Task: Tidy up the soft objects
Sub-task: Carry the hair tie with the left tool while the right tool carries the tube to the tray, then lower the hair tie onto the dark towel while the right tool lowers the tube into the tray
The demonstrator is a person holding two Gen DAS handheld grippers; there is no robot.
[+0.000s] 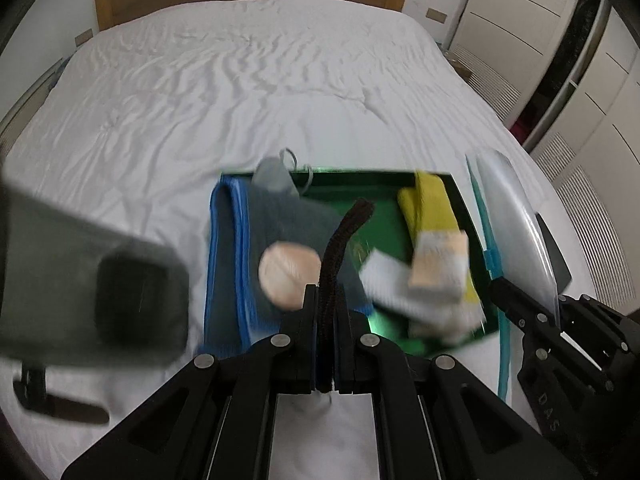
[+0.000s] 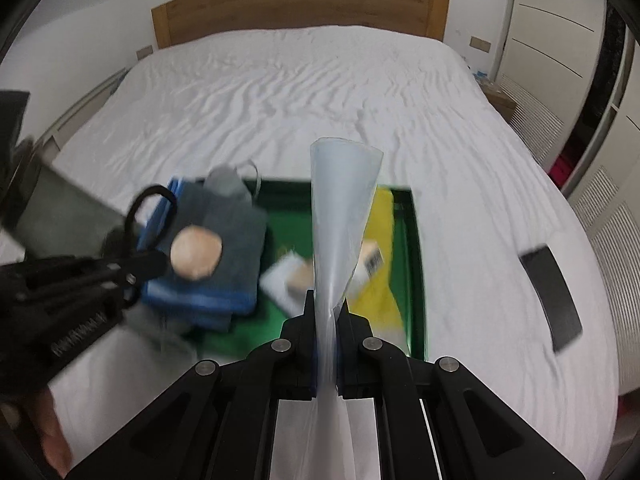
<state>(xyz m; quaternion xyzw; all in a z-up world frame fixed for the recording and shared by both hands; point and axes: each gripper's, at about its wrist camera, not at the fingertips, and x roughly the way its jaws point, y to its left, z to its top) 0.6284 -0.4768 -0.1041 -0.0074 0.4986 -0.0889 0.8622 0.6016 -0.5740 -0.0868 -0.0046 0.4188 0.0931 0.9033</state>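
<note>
The left gripper (image 1: 327, 292) is clamping a black fuzzy elastic loop (image 1: 340, 240), while the right gripper (image 2: 326, 300) is pinching a clear crinkled plastic zip bag (image 2: 340, 208), both hanging above the green rigid tray (image 2: 294, 220) on the wrinkled white bedsheet (image 2: 300, 100), presumably for bagging. Folded blue-grey towels (image 2: 224, 256) and a yellow cloth (image 1: 432, 208) are lying in the tray.

Two handheld grippers built of matte black plastic. The left gripper (image 1: 327, 304) has two flat, straight fingers (image 1: 308, 312) carried on angled linkage arms with triangular cut-outs, joined by round silver pivot screws, with a pale panel showing between the arms near the camera. The right gripper (image 2: 327, 308) has the same build, and seen from the side it shows white lettering on its black body and a small coiled spring.
</note>
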